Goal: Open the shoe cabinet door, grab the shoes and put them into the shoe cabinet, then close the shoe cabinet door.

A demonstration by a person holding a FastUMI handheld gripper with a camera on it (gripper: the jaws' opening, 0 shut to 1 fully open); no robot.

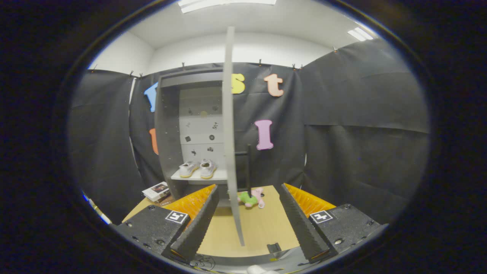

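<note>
My gripper is spread wide and empty, the door edge between its fingers; it's a light, stiff panel, so I'd push that edge.

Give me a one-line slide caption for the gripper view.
Open tongs straddle the swung-open cabinet door, white shoes already on the shelf inside.

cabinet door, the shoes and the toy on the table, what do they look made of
Cabinet door: flat grey board, matte, probably laminated wood panel; its thin edge stands between the open fingers of the gripper.
Shoes: white fabric or canvas look with pale soles, on the cabinet shelf.
Toy: soft plush, green and pink, fuzzy outline.
Table: light wood-grain top, likely veneer.
</note>
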